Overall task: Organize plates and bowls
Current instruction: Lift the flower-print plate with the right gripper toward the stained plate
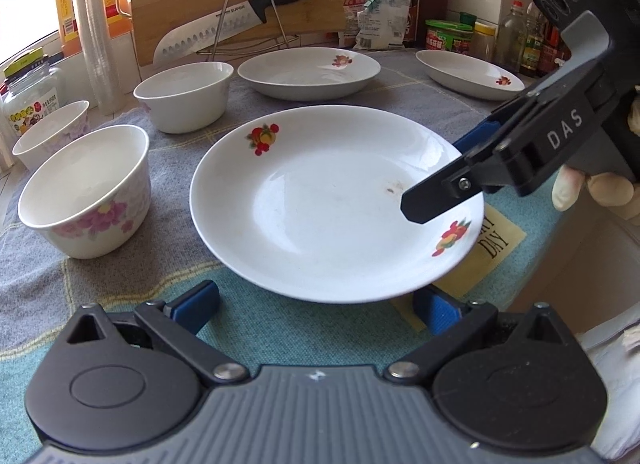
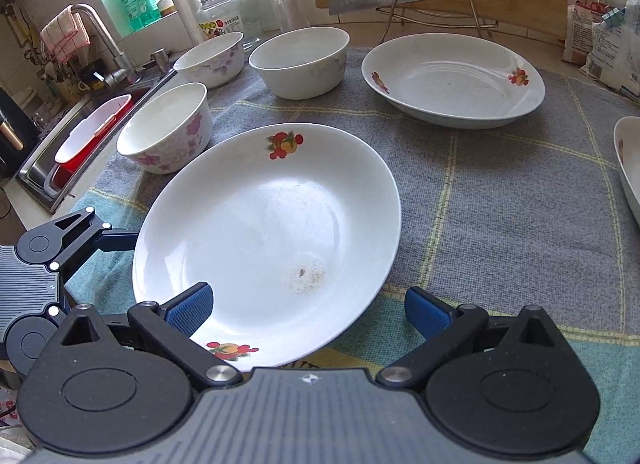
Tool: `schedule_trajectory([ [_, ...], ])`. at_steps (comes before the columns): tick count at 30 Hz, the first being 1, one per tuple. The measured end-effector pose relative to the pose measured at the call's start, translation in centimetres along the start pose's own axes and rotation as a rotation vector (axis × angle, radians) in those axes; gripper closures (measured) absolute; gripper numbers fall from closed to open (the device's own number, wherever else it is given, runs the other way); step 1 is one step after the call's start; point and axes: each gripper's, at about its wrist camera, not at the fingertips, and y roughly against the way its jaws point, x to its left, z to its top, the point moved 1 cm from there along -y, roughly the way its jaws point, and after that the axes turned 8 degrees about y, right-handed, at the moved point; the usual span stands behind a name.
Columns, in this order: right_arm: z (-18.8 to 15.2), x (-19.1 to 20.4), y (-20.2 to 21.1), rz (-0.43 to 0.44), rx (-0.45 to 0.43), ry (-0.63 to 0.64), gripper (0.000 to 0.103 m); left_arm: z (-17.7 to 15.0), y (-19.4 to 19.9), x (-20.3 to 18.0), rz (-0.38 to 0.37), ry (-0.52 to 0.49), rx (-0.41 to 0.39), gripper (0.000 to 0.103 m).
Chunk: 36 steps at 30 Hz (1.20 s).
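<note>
— Plate (image 1: 320, 199) placement?
— It lies on the checked cloth (image 2: 500, 223) covering the surface, three bowls beside it.
— Your tools?
— My right tool (image 2: 306, 312) is spread around its near rim; my left tool (image 1: 316, 306) is spread just beside its edge.

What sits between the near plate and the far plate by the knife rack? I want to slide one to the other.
Only bare checked cloth lies between the near plate and the far plate, shown best in the right wrist view.
</note>
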Motion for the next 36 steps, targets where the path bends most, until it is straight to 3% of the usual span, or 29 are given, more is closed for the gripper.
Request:
schedule_trajectory([
  [10,1.1,0.1,-1.1,0.004,0.003,-0.016,0.000,0.0,-0.1,0.6,-0.054,-0.054,-0.034,0.001],
  [19,2.9,0.0,-2.4,0.008,0.034,0.048,0.000,0.2,-0.3,0.7,-0.090,-0.091,-0.039,0.000],
  [36,5.1,-2.7,-3.1,0.186,0.085,0.024,0.000,0.6,-0.7,0.8,-0.116,-0.117,-0.020,0.000],
])
